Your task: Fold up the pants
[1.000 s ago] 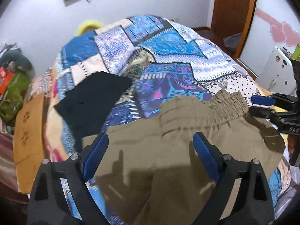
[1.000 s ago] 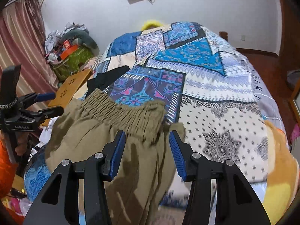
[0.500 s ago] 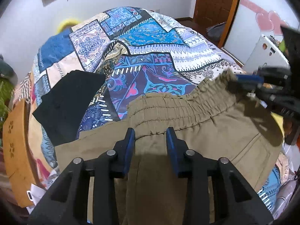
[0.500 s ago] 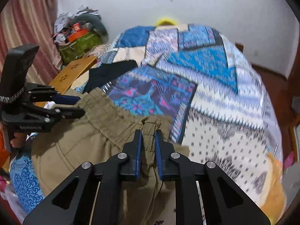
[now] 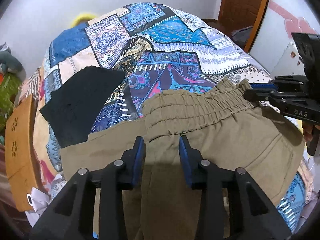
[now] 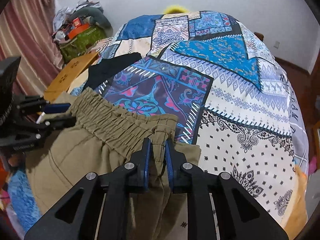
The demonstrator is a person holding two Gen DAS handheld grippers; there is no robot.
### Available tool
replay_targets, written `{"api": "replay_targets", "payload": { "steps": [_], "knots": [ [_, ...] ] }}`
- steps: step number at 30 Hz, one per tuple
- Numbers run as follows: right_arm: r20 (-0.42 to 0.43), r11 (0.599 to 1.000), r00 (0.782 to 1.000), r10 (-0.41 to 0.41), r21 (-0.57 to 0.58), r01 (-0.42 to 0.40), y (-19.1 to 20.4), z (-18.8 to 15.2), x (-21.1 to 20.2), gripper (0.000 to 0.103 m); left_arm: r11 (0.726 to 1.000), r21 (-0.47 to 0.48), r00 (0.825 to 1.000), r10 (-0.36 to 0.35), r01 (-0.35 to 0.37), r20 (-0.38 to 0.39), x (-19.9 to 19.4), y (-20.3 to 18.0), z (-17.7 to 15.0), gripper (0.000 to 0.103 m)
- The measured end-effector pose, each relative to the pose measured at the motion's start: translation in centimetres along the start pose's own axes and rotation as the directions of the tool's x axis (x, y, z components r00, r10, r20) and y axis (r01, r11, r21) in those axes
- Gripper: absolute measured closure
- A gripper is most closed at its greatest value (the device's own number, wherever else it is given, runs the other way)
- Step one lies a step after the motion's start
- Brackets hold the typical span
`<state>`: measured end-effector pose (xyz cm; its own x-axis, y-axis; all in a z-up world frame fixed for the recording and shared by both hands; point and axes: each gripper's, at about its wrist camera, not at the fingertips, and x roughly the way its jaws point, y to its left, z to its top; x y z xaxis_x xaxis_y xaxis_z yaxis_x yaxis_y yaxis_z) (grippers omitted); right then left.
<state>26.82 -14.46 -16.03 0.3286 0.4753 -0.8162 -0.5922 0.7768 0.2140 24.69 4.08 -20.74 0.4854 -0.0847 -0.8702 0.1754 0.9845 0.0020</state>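
Observation:
Olive pants lie at the near edge of a patchwork bedspread, elastic waistband towards the bed's middle. My left gripper pinches a bunch of cloth just below the waistband's left end; its jaws are opening slightly with the fabric still pressed between the pads. My right gripper grips the waistband's right end, its jaws also easing open on the cloth. Each gripper shows in the other's view: the right gripper at the far right, the left gripper at the far left.
A folded black garment lies on the bed left of the pants. A wooden board leans at the bed's left side, with a green bag and clutter beyond. A brown door stands at the back right.
Both grippers went from wide open over the pants to closed on the waistband ends. The waistband is now bunched and stretched between them, and the right gripper has shifted.

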Motion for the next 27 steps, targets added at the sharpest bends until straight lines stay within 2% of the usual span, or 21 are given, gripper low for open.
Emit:
{"api": "replay_targets", "payload": {
  "steps": [5,7,8,10,12,13,16,20,24,27],
  "knots": [
    [0.026,1.0,0.999,-0.027,-0.016,0.027,1.1,-0.4,-2.6,0.083,0.999,-0.025,0.999,0.031,-0.03,0.045,-2.2,0.4,-0.3,0.058],
    [0.057,1.0,0.998,-0.026,-0.008,0.026,1.5,-0.7,-3.9,0.067,0.997,-0.038,0.996,0.064,-0.061,0.067,-3.5,0.8,-0.5,0.054],
    [0.074,1.0,0.997,-0.026,-0.003,0.027,1.7,-0.8,-4.5,0.063,0.997,-0.043,0.995,0.072,-0.069,0.072,-3.9,1.0,-0.6,0.051],
    [0.103,1.0,0.994,-0.028,0.003,0.027,2.1,-1.2,-5.7,0.053,0.994,-0.065,0.992,0.088,-0.082,0.095,-5.0,1.8,-0.9,0.034],
    [0.121,0.999,0.992,-0.03,0.014,0.029,2.4,-1.5,-6.4,0.046,0.99,-0.093,0.986,0.113,-0.102,0.12,-6.2,2.9,-1.4,0.026],
    [0.128,0.999,0.991,-0.033,0.02,0.03,2.5,-1.7,-6.7,0.038,0.987,-0.108,0.984,0.131,-0.118,0.125,-6.7,3.6,-1.7,0.024],
    [0.145,0.998,0.988,-0.053,0.04,0.047,2.5,-2.6,-7.2,0.027,0.98,-0.144,0.982,0.156,-0.14,0.109,-7.1,5.5,-2.9,0.021],
    [0.1,0.996,0.993,-0.059,0.075,0.052,2.1,-4.1,-6.1,0.025,0.969,-0.202,0.987,0.153,-0.14,0.048,-6.1,7.7,-4.4,0.021],
    [0.029,0.993,0.997,-0.072,0.092,0.069,1.4,-5.2,-3.7,0.025,0.955,-0.285,0.997,0.072,-0.08,-0.037,-3.3,9.6,-5.9,0.021],
    [-0.015,0.993,0.999,-0.051,0.102,0.052,1.1,-5.6,-2.1,0.025,0.944,-0.326,0.996,0.027,-0.054,-0.089,-1.2,10.1,-6.5,0.021]
  ]
}}
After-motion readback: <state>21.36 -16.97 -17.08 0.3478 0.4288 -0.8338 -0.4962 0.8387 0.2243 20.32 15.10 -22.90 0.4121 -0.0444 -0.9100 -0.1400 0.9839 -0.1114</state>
